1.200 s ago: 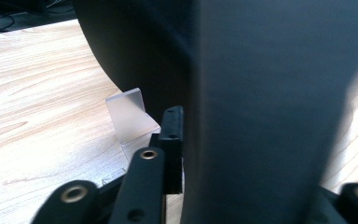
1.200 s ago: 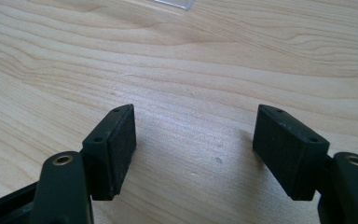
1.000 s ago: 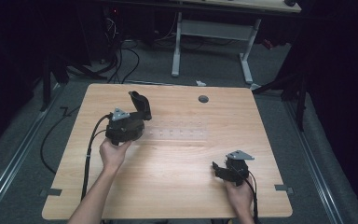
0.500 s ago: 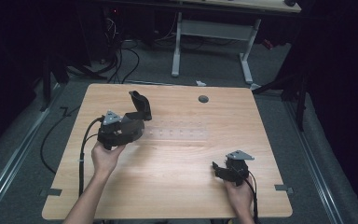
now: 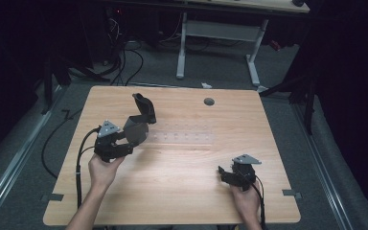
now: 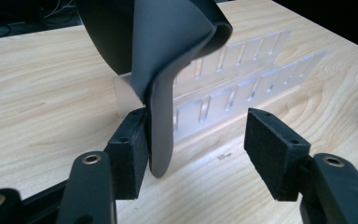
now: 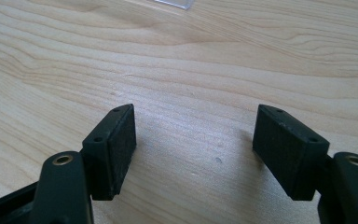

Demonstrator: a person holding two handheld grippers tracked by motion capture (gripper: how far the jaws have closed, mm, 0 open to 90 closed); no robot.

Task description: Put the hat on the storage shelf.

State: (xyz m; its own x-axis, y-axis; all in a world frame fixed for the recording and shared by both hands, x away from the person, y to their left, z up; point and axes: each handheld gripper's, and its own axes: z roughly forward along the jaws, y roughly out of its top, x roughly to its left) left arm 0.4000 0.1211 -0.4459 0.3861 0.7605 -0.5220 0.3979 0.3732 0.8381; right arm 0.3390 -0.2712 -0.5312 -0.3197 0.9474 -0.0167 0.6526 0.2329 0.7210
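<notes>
A black curved sheet-like piece [image 5: 143,113] stands upright at the left end of a clear slotted rack [image 5: 187,138] on the wooden table [image 5: 182,201]. My left gripper [image 5: 130,138] is just in front of it. In the left gripper view the black piece [image 6: 168,70] hangs between the jaws of the left gripper [image 6: 196,144], against the left pad and well apart from the right one. The jaws have just been opening and now stand open. The clear rack [image 6: 242,79] lies behind. My right gripper [image 5: 224,173] rests near the front right, open over bare wood [image 7: 193,144].
A round cable hole [image 5: 209,101] sits near the table's far edge. Black cables [image 5: 81,158] trail off the left side to the floor. A white desk frame [image 5: 220,33] stands beyond the table. A clear corner [image 7: 175,3] shows at the top of the right gripper view.
The left hand has drawn back to the left and toward the person, and its jaws have widened off the black piece, which stays standing. The right hand has not moved.
</notes>
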